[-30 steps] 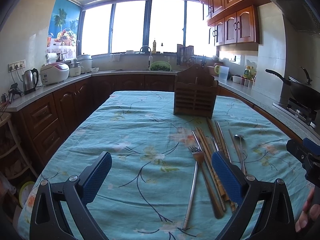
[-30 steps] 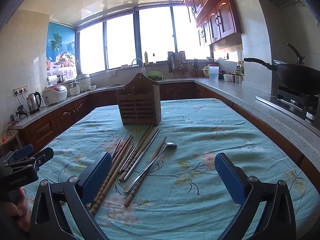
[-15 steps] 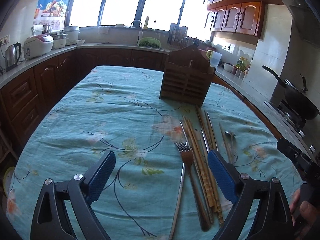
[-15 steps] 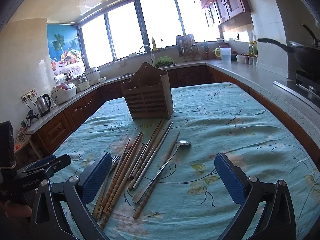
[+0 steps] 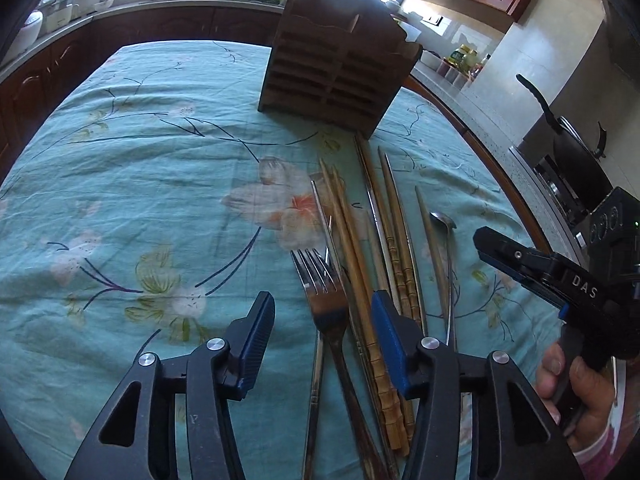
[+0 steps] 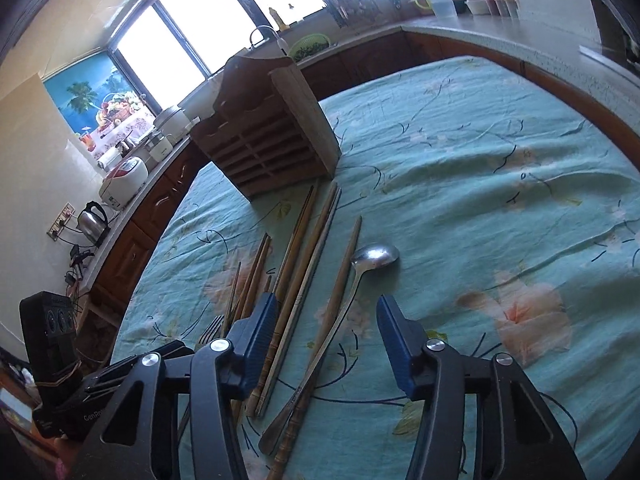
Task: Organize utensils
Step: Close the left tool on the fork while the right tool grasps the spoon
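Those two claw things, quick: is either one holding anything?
Left gripper: open, empty, jaws straddling the fork.
Right gripper: open, empty, over the spoon handle.

A teal floral tablecloth (image 6: 500, 152) covers the table. On the counter along the window wall: an electric kettle (image 6: 93, 222), a white rice cooker (image 6: 124, 178), and a green colander (image 6: 310, 46) beside the sink faucet (image 6: 260, 34). A clear pitcher (image 6: 440, 0) stands further along. A black wok (image 5: 576, 160) sits on the stove.
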